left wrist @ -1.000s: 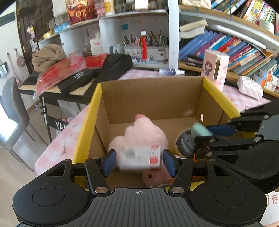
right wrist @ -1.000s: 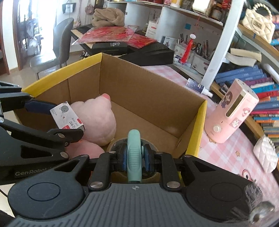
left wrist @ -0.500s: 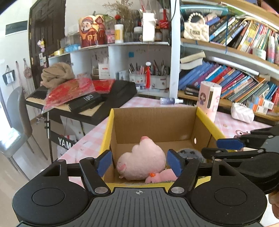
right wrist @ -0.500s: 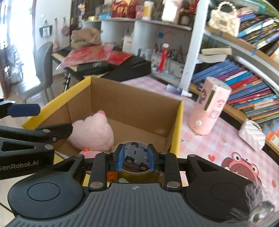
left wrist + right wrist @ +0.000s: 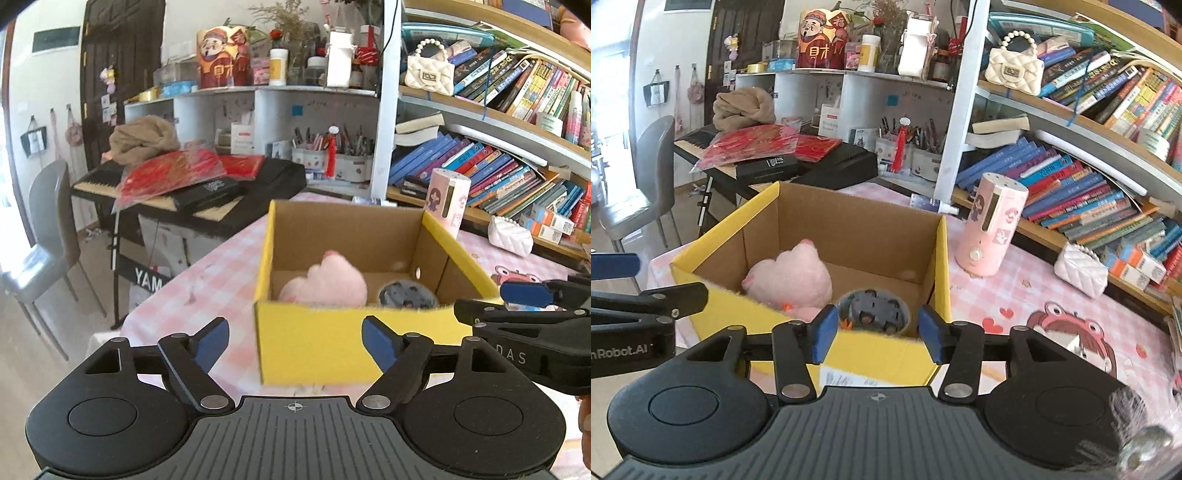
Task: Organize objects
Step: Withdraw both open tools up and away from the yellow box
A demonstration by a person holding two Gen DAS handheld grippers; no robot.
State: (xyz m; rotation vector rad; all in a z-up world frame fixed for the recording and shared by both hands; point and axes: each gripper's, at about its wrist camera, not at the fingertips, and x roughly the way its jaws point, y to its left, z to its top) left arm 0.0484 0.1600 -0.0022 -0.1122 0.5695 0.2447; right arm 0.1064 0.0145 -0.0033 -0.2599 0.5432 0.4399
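Closest to me, the left tool hangs in front of the yellow box, its blue pads spread wide with only air between them; the jaws have just been opening. Beside it the right tool sits at the box's near wall, pads apart by a narrower gap and gripping nothing; its jaws too have just been opening. From each side camera the other tool shows at the frame's edge.

The box stands open-topped on the pink checked desk, cardboard brown inside. In it lies a pink plush toy on the left side, and to the right of it a round grey gadget rests on the box floor, close against the plush. Something small and orange peeks out at the foot of the plush; I cannot tell what it is.

Just past the box's right corner a tall pink canister stands upright on the desk, and farther right a white quilted purse lies near the bookshelf. Behind the box a small spray bottle lies on its side. To the left, off the desk, a keyboard carries red packets and a bundled beige cloth, with a grey chair beyond.
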